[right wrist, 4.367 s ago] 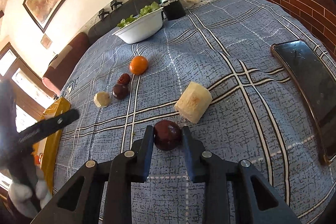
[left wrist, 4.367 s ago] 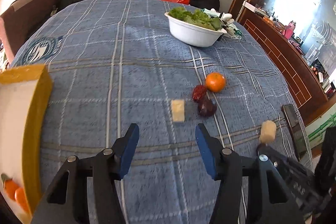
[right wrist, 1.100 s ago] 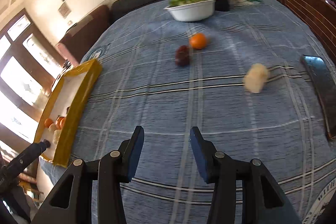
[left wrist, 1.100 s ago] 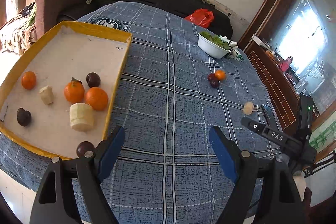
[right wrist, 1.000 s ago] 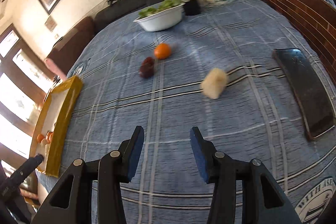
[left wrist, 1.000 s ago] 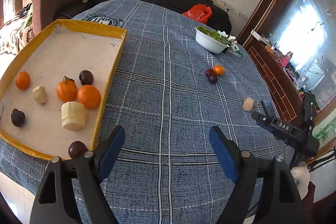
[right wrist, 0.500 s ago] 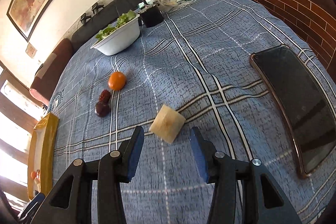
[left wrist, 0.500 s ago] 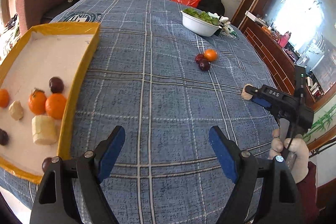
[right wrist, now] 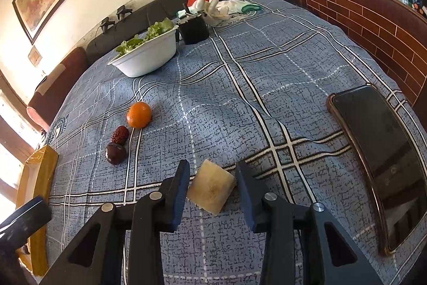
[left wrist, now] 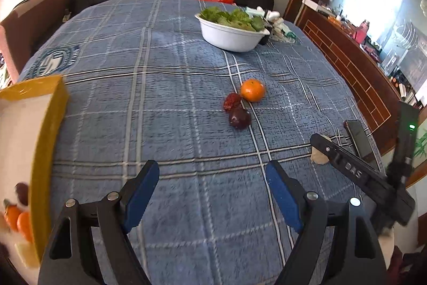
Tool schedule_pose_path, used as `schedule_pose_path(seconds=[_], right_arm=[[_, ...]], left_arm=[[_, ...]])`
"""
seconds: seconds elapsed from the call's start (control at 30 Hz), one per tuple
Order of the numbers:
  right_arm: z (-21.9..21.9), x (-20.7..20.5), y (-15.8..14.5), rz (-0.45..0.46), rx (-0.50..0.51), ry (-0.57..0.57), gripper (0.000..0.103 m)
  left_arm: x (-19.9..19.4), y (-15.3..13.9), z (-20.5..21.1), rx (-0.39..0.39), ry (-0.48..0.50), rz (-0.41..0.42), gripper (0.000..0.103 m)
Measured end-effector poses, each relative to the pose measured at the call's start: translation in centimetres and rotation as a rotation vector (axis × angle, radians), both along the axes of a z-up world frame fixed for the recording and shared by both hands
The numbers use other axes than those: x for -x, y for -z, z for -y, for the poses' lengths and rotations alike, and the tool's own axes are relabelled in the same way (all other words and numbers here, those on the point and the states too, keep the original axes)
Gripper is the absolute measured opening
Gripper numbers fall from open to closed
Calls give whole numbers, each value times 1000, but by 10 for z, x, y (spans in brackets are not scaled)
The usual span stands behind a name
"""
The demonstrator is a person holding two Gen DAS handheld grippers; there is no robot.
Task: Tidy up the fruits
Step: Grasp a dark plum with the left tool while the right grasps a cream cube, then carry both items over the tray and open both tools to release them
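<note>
Right wrist view showed the right gripper (right wrist: pixel 212 179) with its two blue-padded fingers spread apart on either side of a pale yellow, blocky peeled banana chunk (right wrist: pixel 211 190), which lay on the blue plaid tablecloth (right wrist: pixel 267 87). Narrow gaps showed between the pads and the chunk on both sides, so the jaws bracketed it without clamping it. Ahead and to the left lay a dark purple round plum (right wrist: pixel 115 153), just behind it a wrinkled red date (right wrist: pixel 120 135), and just beyond that a round orange tangerine (right wrist: pixel 138 115). Farther back stood a white oval bowl of green lettuce (right wrist: pixel 146 52), with a small black box (right wrist: pixel 193 30) beside it and white gloves (right wrist: pixel 216 7) behind. A black smartphone in a brown case (right wrist: pixel 379 159) lay flat at the right, well apart from the fruit. At the left edge sat a corner of the yellow-rimmed cardboard tray (right wrist: pixel 40 170).

From the left wrist view, the left gripper (left wrist: pixel 212 187) hung over bare cloth with its blue-padded fingers wide apart and nothing between them. The plum (left wrist: pixel 239 118), date (left wrist: pixel 232 101) and tangerine (left wrist: pixel 252 90) clustered ahead, the date touching both neighbours. The tray (left wrist: pixel 50 124) stood at the left, blurred, holding orange fruits and a dark one. The right gripper (left wrist: pixel 347 164) reached in from the right, covering most of the banana chunk (left wrist: pixel 319 157).
</note>
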State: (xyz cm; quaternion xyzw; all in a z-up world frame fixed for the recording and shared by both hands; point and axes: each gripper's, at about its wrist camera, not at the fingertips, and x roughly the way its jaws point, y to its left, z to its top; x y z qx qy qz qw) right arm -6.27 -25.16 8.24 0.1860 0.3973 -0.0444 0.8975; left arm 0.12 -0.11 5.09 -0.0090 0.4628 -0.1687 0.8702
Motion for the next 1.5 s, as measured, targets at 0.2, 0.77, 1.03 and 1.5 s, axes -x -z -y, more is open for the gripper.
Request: schedule_pose_path(seconds=[0.2,0.77,1.03,1.5], right_arm=[[10,1,3,11,-85,-8,38],[10,-2,3,10,-90,-16,38],[12,0,0,42,-102,-16,38],[-1,7,-12,102,0,-15,38]], left_arm=[[-32,17,37,-58,37,38,78],[-52,33,59,-69,63,65,27],[-13,-1,23,14,12,101,27],[60,-33,-66,2,-188,189,27]])
